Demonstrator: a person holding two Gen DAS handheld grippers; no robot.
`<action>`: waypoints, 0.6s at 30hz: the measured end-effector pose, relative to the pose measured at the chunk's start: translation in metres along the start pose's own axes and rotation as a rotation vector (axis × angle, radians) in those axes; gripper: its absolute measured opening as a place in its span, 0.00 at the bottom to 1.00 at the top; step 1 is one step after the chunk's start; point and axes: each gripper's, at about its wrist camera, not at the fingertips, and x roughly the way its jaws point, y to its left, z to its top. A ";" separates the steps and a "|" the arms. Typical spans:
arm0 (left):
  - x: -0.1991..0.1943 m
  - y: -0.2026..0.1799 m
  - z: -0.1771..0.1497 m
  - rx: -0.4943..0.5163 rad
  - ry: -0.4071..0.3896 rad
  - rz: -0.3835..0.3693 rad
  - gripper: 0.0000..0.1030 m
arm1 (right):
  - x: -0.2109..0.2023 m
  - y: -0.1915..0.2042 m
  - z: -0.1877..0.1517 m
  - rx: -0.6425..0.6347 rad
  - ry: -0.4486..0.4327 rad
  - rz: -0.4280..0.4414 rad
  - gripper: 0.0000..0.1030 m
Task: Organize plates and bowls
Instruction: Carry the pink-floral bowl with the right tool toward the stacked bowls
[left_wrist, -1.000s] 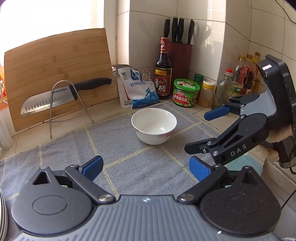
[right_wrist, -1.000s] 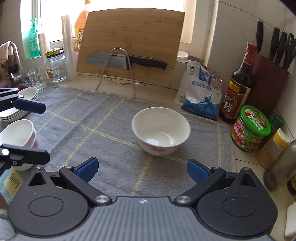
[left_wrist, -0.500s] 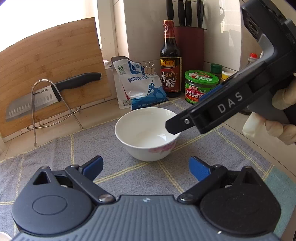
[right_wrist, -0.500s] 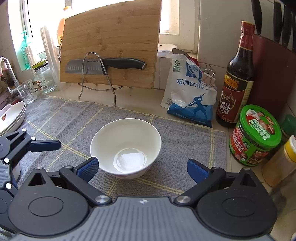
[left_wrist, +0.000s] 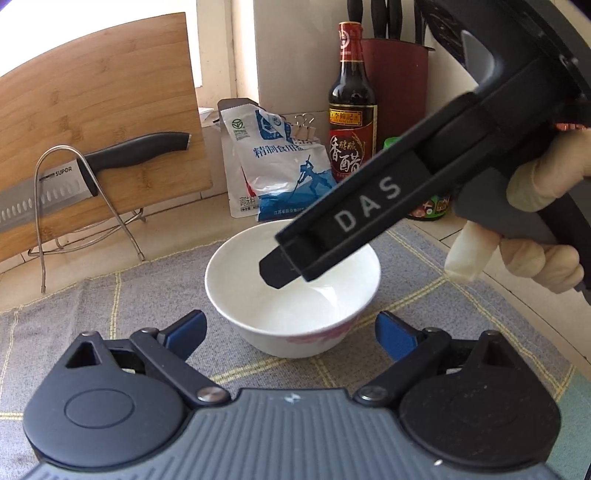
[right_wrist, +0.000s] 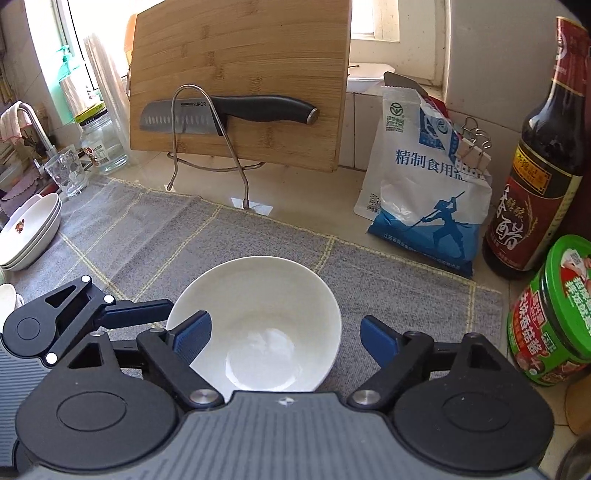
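Note:
A white bowl (left_wrist: 295, 295) (right_wrist: 266, 325) with a pink pattern stands upright on the grey cloth (right_wrist: 388, 288). My right gripper (right_wrist: 284, 336) hangs over it with jaws closing: one pad sits inside the rim, the other outside the right wall, and neither presses on it. One of its fingers (left_wrist: 332, 236) reaches down into the bowl in the left wrist view. My left gripper (left_wrist: 290, 332) is low in front of the bowl, jaws wide and narrowing slightly, with the bowl just ahead between the tips. One of its fingers (right_wrist: 140, 316) lies by the bowl's left rim.
A stack of white plates (right_wrist: 29, 236) and another bowl (right_wrist: 7, 299) sit at the cloth's left end. Behind stand a cutting board (right_wrist: 240, 74), a knife on a wire rack (right_wrist: 229, 110), a salt bag (right_wrist: 424, 192), a vinegar bottle (right_wrist: 539, 177) and a green jar (right_wrist: 554, 314).
Both grippers have come forward and down to the bowl. The right gripper has swung over it, one finger now inside the rim, and its jaws have narrowed.

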 end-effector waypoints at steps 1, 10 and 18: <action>0.002 0.000 0.001 0.000 -0.002 -0.001 0.94 | 0.003 0.000 0.001 -0.004 0.005 -0.001 0.86; 0.009 0.001 0.003 -0.015 -0.001 -0.010 0.90 | 0.016 -0.006 0.007 0.000 0.036 0.025 0.74; 0.010 0.001 0.004 -0.015 0.000 -0.015 0.88 | 0.018 -0.010 0.006 0.011 0.050 0.066 0.65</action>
